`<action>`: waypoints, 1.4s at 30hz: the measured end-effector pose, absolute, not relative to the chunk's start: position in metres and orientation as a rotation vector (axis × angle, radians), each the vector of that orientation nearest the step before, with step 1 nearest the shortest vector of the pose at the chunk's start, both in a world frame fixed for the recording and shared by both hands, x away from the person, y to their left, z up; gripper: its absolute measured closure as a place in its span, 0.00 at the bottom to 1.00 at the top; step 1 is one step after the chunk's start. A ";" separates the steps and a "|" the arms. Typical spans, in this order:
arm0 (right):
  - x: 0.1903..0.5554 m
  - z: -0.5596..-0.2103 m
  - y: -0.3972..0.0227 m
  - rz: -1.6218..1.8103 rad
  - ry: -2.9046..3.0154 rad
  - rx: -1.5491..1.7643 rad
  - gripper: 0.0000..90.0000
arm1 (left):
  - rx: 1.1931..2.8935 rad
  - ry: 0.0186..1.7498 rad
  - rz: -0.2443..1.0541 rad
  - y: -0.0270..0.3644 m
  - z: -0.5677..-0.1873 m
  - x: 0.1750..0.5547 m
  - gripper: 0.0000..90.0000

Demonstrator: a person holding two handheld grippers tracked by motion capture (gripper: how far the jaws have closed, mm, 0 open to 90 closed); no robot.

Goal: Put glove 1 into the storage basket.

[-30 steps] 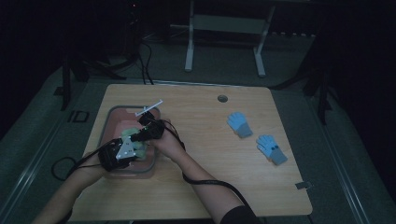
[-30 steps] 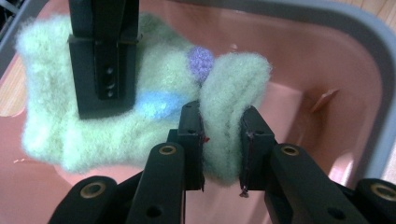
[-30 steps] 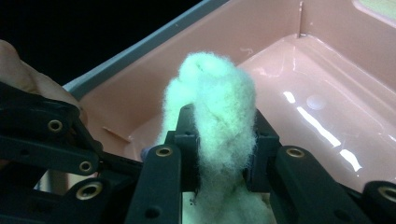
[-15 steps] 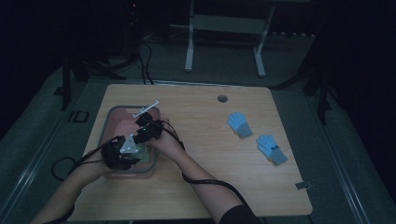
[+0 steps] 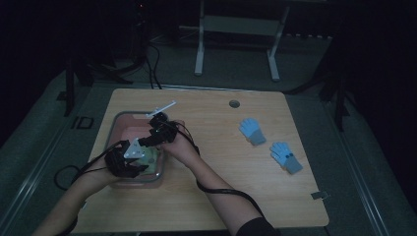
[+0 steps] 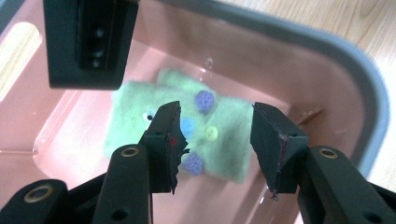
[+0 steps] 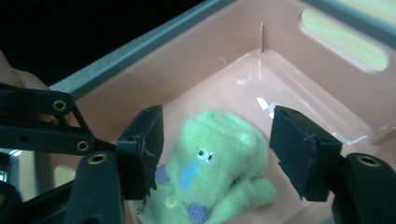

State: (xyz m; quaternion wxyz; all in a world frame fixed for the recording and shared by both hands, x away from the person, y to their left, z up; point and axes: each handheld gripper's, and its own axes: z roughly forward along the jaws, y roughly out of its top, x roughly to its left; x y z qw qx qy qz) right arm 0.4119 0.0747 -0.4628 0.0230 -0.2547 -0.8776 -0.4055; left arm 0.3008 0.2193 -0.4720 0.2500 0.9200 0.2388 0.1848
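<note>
A light green fleece glove [image 6: 229, 116] with blue and purple dots lies flat on the floor of a pink bin [image 5: 118, 123] at the table's left. My left gripper [image 6: 215, 126] hovers over it. Its jaws have just been opening and stand apart, touching nothing. My right gripper [image 7: 217, 140] hangs above the same glove [image 7: 219, 158] from the far side. Its jaws have also just been opening, and the pads are clear of the fleece. In the high view both grippers, left [image 5: 140, 162] and right [image 5: 150, 140], meet over the glove [image 5: 150, 156].
The bin has a grey rim [image 6: 345, 60] and steep pink walls [image 7: 210, 42] close around both grippers. Two blue gloves [image 5: 252, 130] [image 5: 286, 156] lie on the wooden table to the right. A round hole [image 5: 234, 103] sits near the table's far edge.
Both hands have kept their place over the bin. The green glove that sat between the two grippers now lies on the bin floor below them.
</note>
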 end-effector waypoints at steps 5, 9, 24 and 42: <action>0.406 -0.454 0.056 -1.302 -2.673 -0.803 0.38 | 2.462 0.646 0.510 0.211 -0.461 0.293 0.60; 0.397 -0.448 0.037 -1.337 -2.671 -0.791 0.41 | 2.428 0.642 0.496 0.205 -0.455 0.289 0.60; 0.382 -0.458 -0.025 -1.304 -2.721 -0.805 0.41 | 2.397 0.599 0.436 0.172 -0.444 0.287 0.60; 0.381 -0.469 -0.096 -1.310 -2.709 -0.843 0.21 | 2.341 0.528 0.303 0.122 -0.451 0.284 0.16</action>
